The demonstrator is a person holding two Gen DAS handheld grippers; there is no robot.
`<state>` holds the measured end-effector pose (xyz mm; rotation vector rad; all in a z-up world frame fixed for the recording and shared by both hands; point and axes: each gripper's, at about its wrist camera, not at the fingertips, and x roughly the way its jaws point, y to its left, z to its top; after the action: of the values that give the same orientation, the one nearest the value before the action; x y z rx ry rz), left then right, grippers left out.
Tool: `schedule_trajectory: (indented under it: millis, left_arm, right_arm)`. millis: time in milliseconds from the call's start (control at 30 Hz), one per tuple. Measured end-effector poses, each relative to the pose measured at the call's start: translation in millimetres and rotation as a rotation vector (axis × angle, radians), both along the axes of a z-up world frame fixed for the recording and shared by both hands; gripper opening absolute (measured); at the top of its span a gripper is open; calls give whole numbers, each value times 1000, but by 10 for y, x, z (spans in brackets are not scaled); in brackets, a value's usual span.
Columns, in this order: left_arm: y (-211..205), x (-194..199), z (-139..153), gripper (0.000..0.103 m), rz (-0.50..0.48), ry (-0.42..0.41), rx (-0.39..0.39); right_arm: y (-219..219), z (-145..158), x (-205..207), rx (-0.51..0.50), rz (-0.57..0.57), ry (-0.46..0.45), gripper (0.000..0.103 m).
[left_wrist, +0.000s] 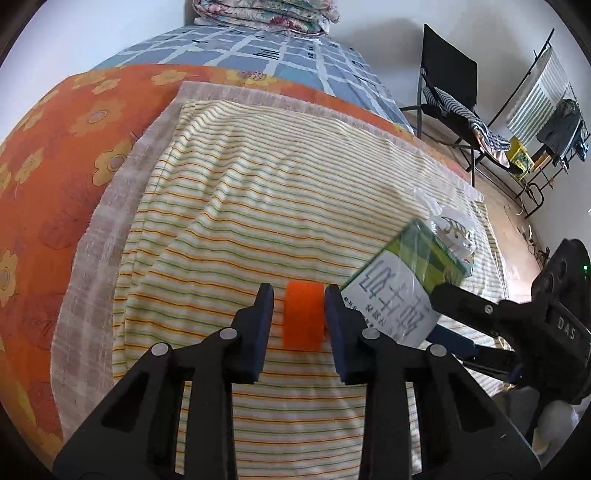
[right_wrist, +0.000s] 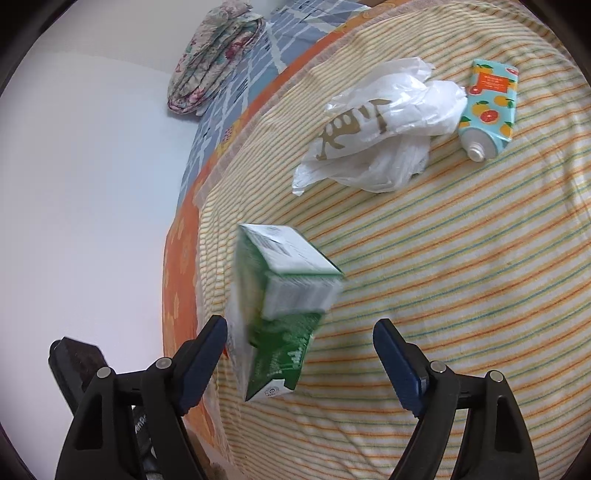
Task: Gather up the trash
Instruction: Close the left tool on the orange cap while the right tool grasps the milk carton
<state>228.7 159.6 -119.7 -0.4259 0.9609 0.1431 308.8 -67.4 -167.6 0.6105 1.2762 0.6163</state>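
My left gripper (left_wrist: 299, 295) has an orange strip (left_wrist: 303, 314) between its jaws, with a small gap on the left side. A green and white carton (right_wrist: 280, 299) is blurred, between and ahead of my right gripper's (right_wrist: 299, 343) wide-open jaws, untouched by the pads. In the left wrist view the carton (left_wrist: 402, 280) shows at the right with the right gripper (left_wrist: 461, 306) behind it. A crumpled white plastic bag (right_wrist: 380, 125) and a citrus-printed tube (right_wrist: 489, 107) lie on the striped blanket (right_wrist: 461, 277).
The bed has an orange floral sheet (left_wrist: 55, 166), a blue checked cover (left_wrist: 258, 51) and folded quilts (left_wrist: 266, 14) at its head. A black chair (left_wrist: 450, 96) and a clothes rack (left_wrist: 546, 110) stand on the floor to the right.
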Motion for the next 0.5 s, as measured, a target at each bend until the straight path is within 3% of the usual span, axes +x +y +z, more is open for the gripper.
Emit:
schedule_trajectory:
  millis: [300, 433, 500]
  left_arm:
    - [55, -38, -117, 27, 1, 40, -3]
    - [91, -68, -195, 27, 7, 62, 6]
    - [93, -77, -212, 20, 6, 66, 8]
  right_arm:
    - [198, -4, 48, 11, -3, -53, 85]
    - [208, -76, 82, -4, -25, -50, 80]
    - [220, -69, 103, -8, -29, -57, 79]
